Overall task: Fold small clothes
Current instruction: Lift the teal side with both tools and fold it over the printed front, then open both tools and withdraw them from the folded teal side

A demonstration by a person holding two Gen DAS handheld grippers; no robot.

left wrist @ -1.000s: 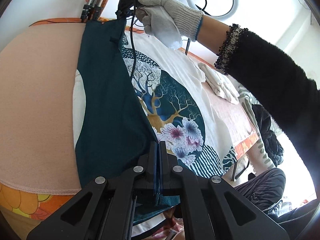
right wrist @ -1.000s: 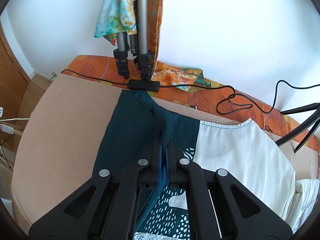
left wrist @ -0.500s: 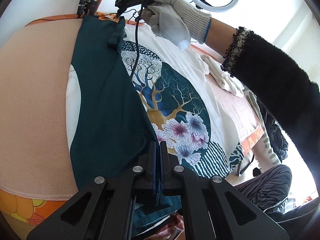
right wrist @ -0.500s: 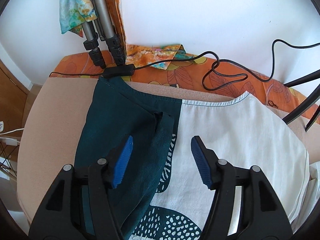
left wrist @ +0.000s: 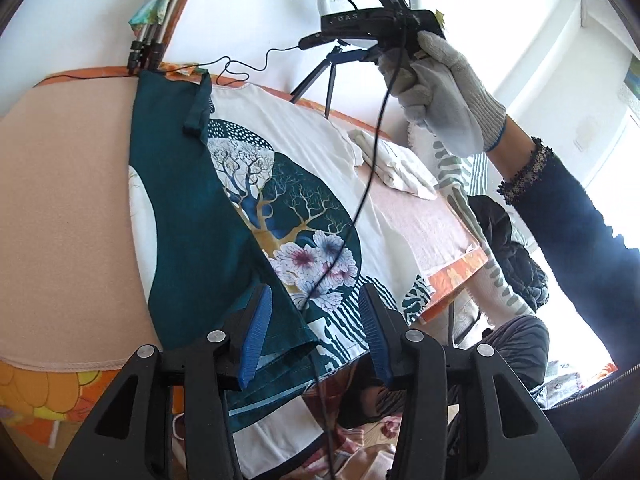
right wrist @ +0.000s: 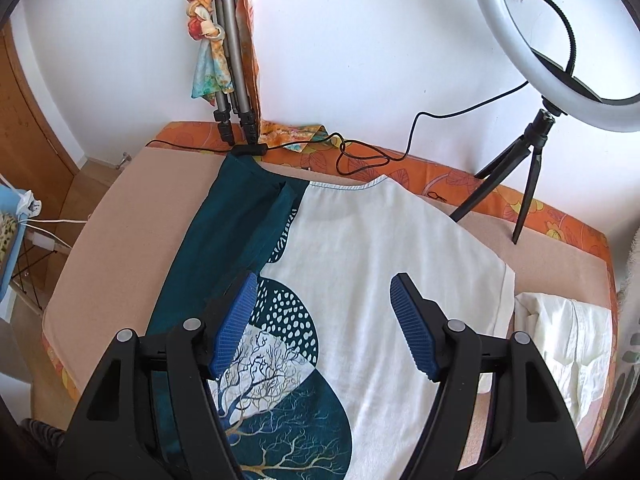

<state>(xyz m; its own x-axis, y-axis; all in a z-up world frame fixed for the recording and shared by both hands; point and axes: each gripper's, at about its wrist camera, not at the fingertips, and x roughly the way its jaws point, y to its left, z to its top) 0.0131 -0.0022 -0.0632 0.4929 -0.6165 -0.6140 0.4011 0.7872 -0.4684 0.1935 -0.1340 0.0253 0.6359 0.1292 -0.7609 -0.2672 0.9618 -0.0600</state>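
A white T-shirt (right wrist: 384,248) with a teal tree-and-flower print lies flat on the peach-covered table (right wrist: 132,220). Its teal left side (left wrist: 188,216) is folded over onto the front, the sleeve (left wrist: 198,104) lying along the fold. My left gripper (left wrist: 316,336) is open and empty, just above the folded teal hem at the near edge. My right gripper (right wrist: 324,324) is open and empty, raised above the shirt's chest. In the left wrist view it (left wrist: 340,48) is held high by a gloved hand (left wrist: 444,96).
A folded white garment (left wrist: 396,164) lies to the right of the shirt (right wrist: 572,340). A ring light on a tripod (right wrist: 532,160) and a silver tripod (right wrist: 236,92) stand at the far edge. A black cable (right wrist: 360,156) lies there. Dark clothes (left wrist: 516,248) are piled beyond the table.
Both grippers opened and let go of the teal fold, which now lies flat on the shirt. The right gripper lifted up and back from the shirt.
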